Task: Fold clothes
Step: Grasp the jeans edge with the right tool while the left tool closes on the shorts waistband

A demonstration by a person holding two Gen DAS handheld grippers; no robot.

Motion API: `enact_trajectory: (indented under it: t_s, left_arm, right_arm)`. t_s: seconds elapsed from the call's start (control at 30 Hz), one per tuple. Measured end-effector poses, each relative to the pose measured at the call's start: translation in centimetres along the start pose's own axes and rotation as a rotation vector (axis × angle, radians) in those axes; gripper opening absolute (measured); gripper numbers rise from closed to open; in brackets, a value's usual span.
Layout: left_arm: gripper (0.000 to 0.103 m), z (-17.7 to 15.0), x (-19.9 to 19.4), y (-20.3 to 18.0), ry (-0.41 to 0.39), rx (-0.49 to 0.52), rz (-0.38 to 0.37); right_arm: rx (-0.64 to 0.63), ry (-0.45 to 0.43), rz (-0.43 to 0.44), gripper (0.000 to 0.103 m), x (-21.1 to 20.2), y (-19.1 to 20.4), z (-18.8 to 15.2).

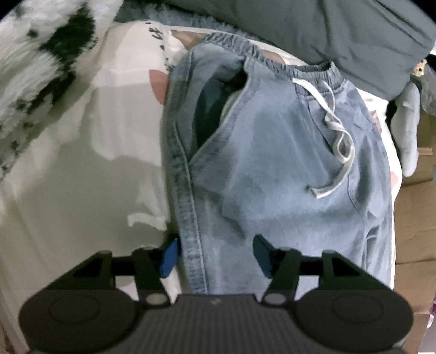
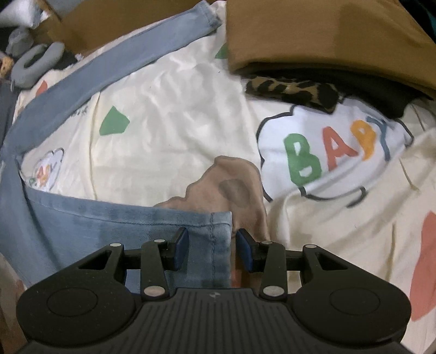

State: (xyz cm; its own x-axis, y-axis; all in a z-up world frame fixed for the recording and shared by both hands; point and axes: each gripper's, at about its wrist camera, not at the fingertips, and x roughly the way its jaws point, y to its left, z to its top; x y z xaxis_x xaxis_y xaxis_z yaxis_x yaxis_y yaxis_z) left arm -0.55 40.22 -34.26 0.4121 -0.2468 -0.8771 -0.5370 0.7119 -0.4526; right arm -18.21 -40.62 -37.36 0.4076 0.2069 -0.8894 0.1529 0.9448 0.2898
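Light blue jeans [image 1: 272,168] with an elastic waistband and a white drawstring [image 1: 338,130] lie flat on a cream printed bedsheet [image 1: 81,163]. My left gripper [image 1: 216,256] hovers over the jeans' side seam with its blue pads [image 1: 170,256] apart, the seam lying loose between them. In the right wrist view one jeans leg [image 2: 109,62] stretches away to the upper left. The other leg's hem corner [image 2: 212,231] sits between the spread pads of my right gripper [image 2: 213,250], and the pads do not press on it.
A brown folded garment [image 2: 327,35] sits on a leopard-print cloth [image 2: 294,89] at the far right of the bedsheet [image 2: 177,122]. A dark grey garment [image 1: 313,24] lies beyond the waistband. A fluffy white-and-black blanket [image 1: 41,54] is at the left. Cardboard boxes [image 1: 414,217] stand off the bed's edge.
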Motion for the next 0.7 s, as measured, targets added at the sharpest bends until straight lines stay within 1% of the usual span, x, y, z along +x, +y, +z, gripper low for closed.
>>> enact_trajectory:
  t_s: [0.07, 0.17, 0.27, 0.33, 0.43, 0.53, 0.6, 0.7]
  left_arm:
    - [0.064, -0.1, 0.0, -0.2, -0.001, 0.011, 0.008]
    - [0.064, -0.3, 0.0, -0.3, -0.002, 0.021, 0.014]
    - [0.064, -0.4, 0.0, -0.3, -0.005, 0.029, 0.017]
    - [0.064, -0.5, 0.0, -0.4, -0.007, 0.035, 0.019]
    - [0.064, -0.7, 0.2, -0.5, -0.01, 0.042, 0.022]
    - [0.064, -0.6, 0.2, -0.4, -0.009, 0.046, 0.024]
    - [0.065, -0.5, 0.2, -0.4, -0.007, 0.049, 0.025]
    - [0.065, -0.3, 0.3, -0.3, -0.006, 0.055, 0.024]
  right_arm:
    - [-0.024, 0.003, 0.003, 0.045, 0.2, 0.3, 0.0]
    - [-0.042, -0.002, 0.014, 0.035, -0.2, 0.5, 0.1]
    - [-0.044, -0.024, 0.049, 0.031, -1.3, 0.5, 0.2]
    - [-0.056, -0.042, 0.064, 0.031, -2.0, 0.6, 0.2]
    - [-0.081, -0.046, 0.062, 0.032, -1.8, 1.0, 0.2]
    - [-0.079, -0.033, 0.036, 0.033, -0.9, 1.1, 0.4]
    - [-0.066, -0.012, 0.001, 0.033, 0.0, 0.9, 0.6]
    - [-0.067, -0.002, -0.017, 0.034, 0.8, 1.0, 0.8]
